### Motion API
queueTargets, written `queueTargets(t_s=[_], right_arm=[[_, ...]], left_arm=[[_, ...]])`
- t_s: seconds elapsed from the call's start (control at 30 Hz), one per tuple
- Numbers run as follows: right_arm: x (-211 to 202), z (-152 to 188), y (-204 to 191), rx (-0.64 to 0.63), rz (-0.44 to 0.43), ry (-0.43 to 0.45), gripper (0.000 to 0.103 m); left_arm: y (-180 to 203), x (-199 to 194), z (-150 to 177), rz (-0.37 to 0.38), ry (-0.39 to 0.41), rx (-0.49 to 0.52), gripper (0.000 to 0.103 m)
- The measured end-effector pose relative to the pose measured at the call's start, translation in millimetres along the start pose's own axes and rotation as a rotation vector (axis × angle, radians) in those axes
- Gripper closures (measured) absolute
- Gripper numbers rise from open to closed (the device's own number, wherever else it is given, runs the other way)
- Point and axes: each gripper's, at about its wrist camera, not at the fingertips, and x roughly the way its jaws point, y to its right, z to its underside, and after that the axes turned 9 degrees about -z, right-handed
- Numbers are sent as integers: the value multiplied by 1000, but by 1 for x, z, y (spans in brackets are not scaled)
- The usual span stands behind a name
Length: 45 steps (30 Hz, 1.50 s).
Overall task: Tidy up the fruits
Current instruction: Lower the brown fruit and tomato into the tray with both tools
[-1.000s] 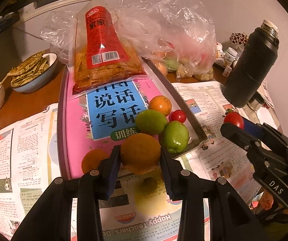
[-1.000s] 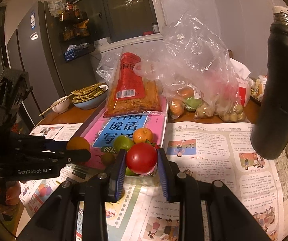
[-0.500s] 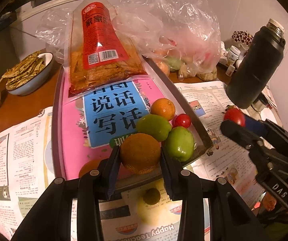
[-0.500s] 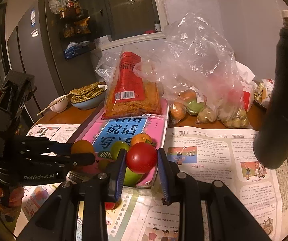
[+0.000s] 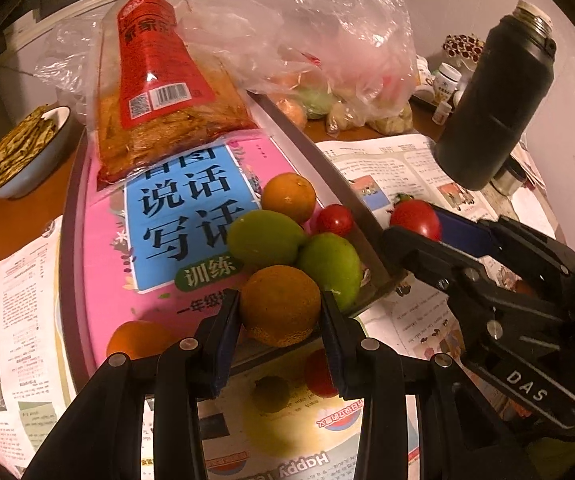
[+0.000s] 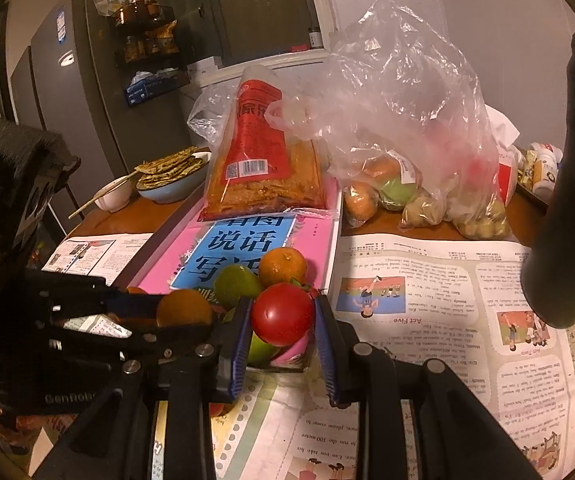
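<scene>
A: Left gripper [image 5: 281, 312]?
B: Fingers pinched an orange [image 5: 280, 305], held over the tray's [image 5: 72, 216] near edge.
A: Right gripper [image 6: 283, 316]?
B: Fingers clamped a tomato [image 6: 283, 313] at the tray's near right corner.
A: In the tray?
B: Two green fruits [image 5: 265, 237], another orange [image 5: 288, 197], small tomato [image 5: 334, 219], all on a pink book [image 5: 175, 208]. Snack bag [image 5: 159, 92] behind.
A: Farther back?
B: Plastic bag [image 6: 407, 128] of fruit on the worktop [image 5: 15, 216], dark flask [image 5: 495, 100] to the right.
</scene>
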Motion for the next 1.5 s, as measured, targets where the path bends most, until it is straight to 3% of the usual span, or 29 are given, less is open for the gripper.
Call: queueTargets(t_s=[0.9,1.33,1.5], right_arm=[[43,-13,10,-18,-18,-46,72],[43,-10,12,8,-35,-57,72],[36,-8,16,37,-57,-49,66]], left_arm=[[-5,5,0,3,-14,-16,63],[-6,6,1,-7,-15,-27,63],[-6,5,2,-18,-13,-30,63]])
